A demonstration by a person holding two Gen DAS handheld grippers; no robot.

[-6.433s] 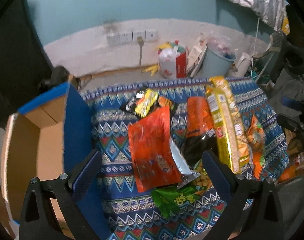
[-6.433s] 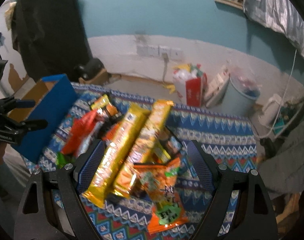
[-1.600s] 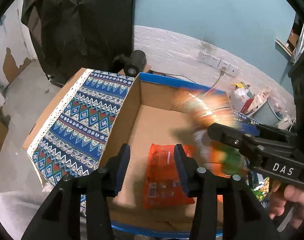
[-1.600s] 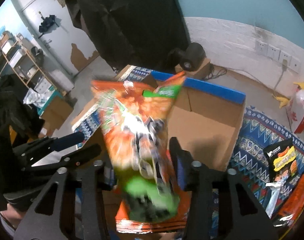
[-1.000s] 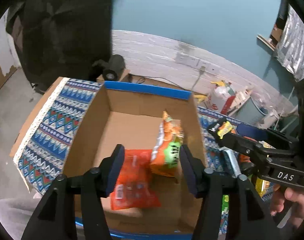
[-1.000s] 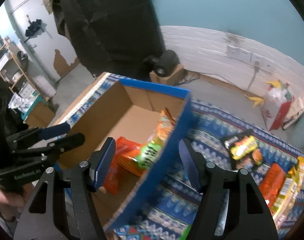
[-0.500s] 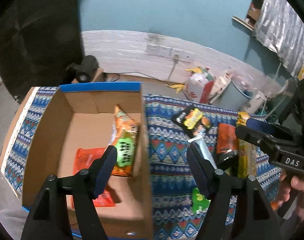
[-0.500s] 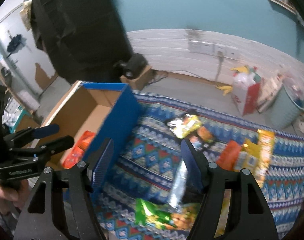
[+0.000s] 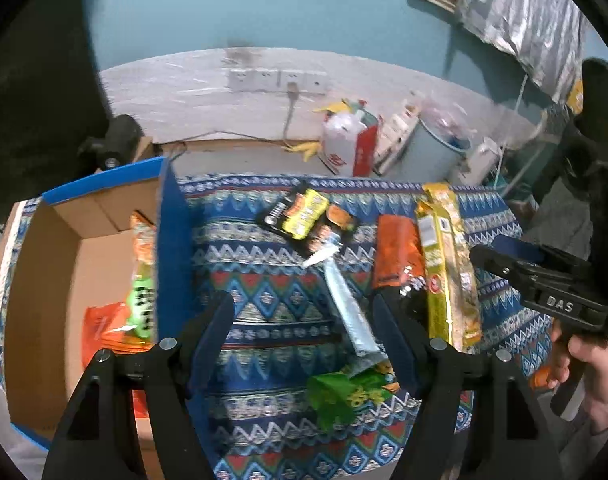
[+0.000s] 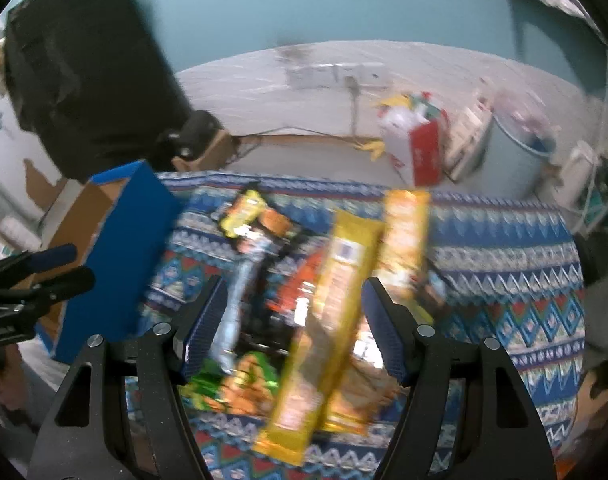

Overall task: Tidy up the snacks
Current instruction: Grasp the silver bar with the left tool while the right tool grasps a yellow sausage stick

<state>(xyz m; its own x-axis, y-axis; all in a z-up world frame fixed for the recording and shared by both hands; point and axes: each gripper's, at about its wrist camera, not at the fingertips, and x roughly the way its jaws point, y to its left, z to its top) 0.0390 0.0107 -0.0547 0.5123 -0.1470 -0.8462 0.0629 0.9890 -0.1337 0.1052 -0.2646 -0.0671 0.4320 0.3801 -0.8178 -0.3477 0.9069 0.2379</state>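
Observation:
My left gripper stands open and empty over the patterned cloth, just right of the blue cardboard box. In the box lie an orange-green bag and a red packet. A silver packet lies between the left fingers' line, a green packet below it. My right gripper is open and empty above the snack pile, over a long yellow pack and a second one. The right view is blurred.
A black-yellow packet and an orange packet lie further back on the cloth. Beyond the table edge stand a red-white bag and a pale bucket. A hand holds the right gripper's handle.
Both grippers have swung right, from above the box to above the snack pile. The orange-green bag, dropped earlier by the right gripper, stays in the box beside the red packet.

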